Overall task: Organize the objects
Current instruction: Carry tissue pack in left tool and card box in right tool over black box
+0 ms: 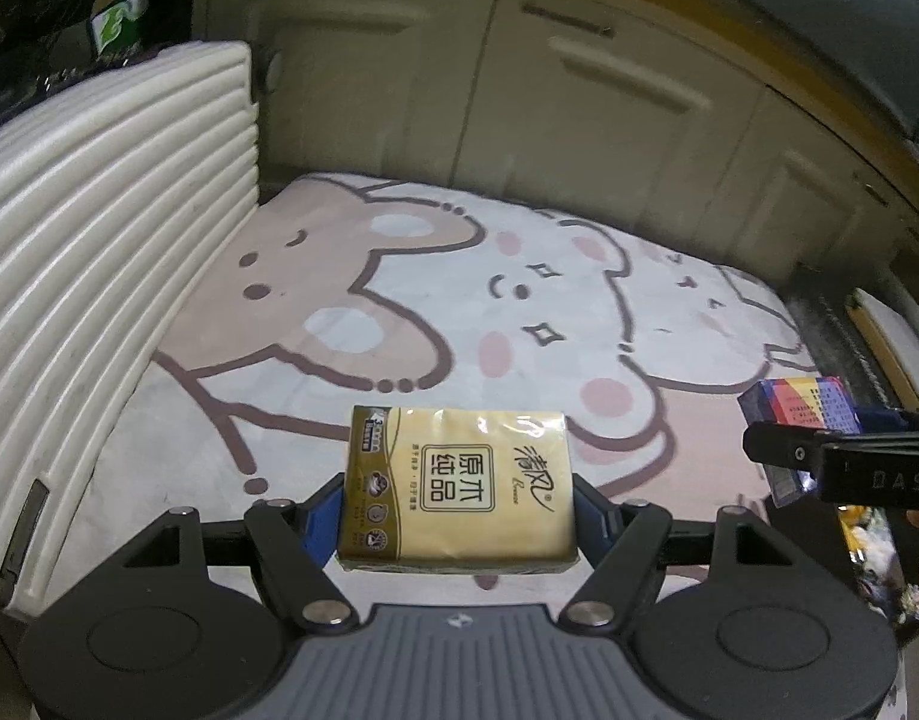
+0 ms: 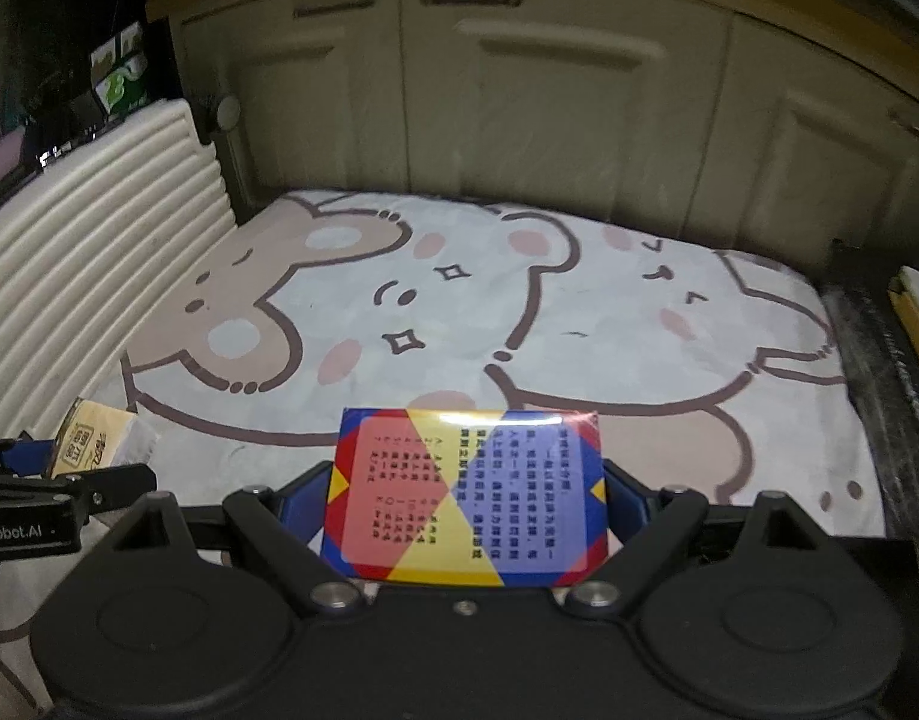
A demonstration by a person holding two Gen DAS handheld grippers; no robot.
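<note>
Resting between the blue pads of the left gripper (image 1: 456, 498), a yellow tissue pack (image 1: 456, 489) is clamped at its two short ends, so its long axis runs straight across from pad to pad. Its printed face is turned upward toward the camera, held clear above a cartoon bear rug (image 1: 351, 276). Beside it, the right gripper (image 2: 466, 501) clamps a red, blue and yellow printed box (image 2: 466, 495) the same way, broad face up. A ribbed cream panel (image 1: 105, 228) stands along the rug's left edge, cream cabinet doors (image 2: 567, 102) behind.
</note>
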